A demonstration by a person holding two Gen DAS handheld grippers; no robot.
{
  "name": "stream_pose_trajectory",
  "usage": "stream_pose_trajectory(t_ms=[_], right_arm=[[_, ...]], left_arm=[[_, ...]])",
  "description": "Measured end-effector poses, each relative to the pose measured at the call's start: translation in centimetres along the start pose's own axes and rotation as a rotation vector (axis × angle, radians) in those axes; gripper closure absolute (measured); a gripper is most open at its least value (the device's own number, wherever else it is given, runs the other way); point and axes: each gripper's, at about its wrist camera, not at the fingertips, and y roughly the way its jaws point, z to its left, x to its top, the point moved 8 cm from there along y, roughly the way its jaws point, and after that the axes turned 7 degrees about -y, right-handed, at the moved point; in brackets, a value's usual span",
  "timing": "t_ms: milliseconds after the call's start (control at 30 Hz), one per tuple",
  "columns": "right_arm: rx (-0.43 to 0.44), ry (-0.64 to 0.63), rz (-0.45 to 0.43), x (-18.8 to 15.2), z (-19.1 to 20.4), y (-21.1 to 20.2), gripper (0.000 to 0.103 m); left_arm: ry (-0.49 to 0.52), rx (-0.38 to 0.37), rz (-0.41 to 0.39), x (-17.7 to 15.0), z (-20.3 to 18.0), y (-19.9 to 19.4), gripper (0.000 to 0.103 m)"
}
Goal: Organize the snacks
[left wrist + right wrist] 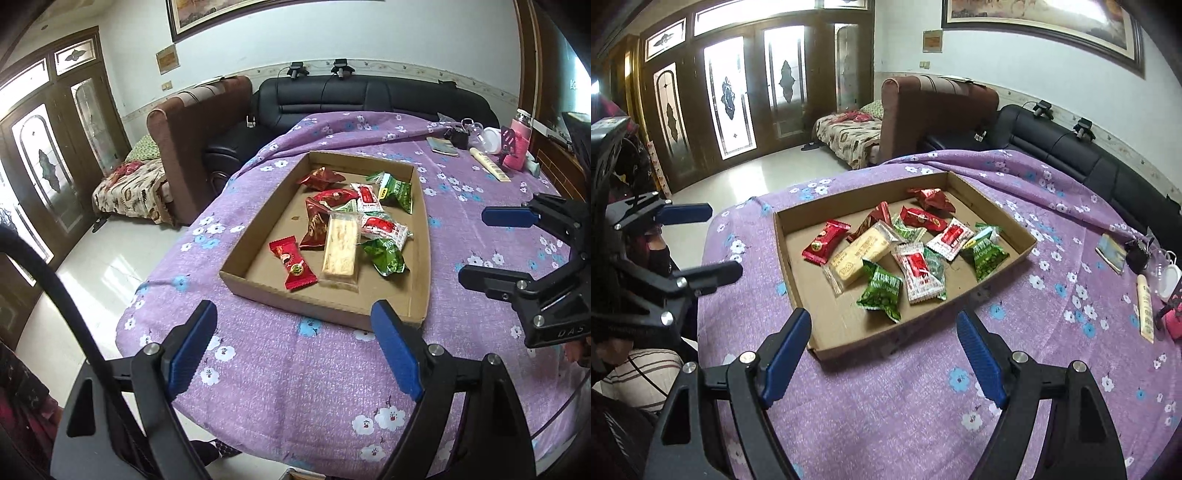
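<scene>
Blue-padded and spread wide, my left gripper [293, 347] and right gripper [882, 354] are hovering empty over the purple-clothed surface [295, 387], just short of the cardboard tray [419, 236]. I am judging the sorting not yet begun; the red, green and white snacks [905, 251] are lying jumbled inside the tray, so next I am needing to close on one packet.

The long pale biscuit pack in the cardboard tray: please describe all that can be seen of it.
The biscuit pack is a long, pale yellow bar sealed in clear plastic wrap with crimped ends. It lies flat on the floor of the cardboard tray, near the middle, its length running diagonally in the right wrist view. A dark red packet lies partly beneath one end, and a green packet touches its side. No gripper touches it; both stand open, short of the tray.
</scene>
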Motion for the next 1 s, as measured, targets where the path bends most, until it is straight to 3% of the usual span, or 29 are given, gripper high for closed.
stream_pose_trajectory(t_ms=[1000], right_arm=[[0.059,-0.113,-0.006,-0.1,1.2,0.6,0.022]], left_arm=[[-0.01,-0.012,0.023,-0.6,-0.5,0.0,0.017]])
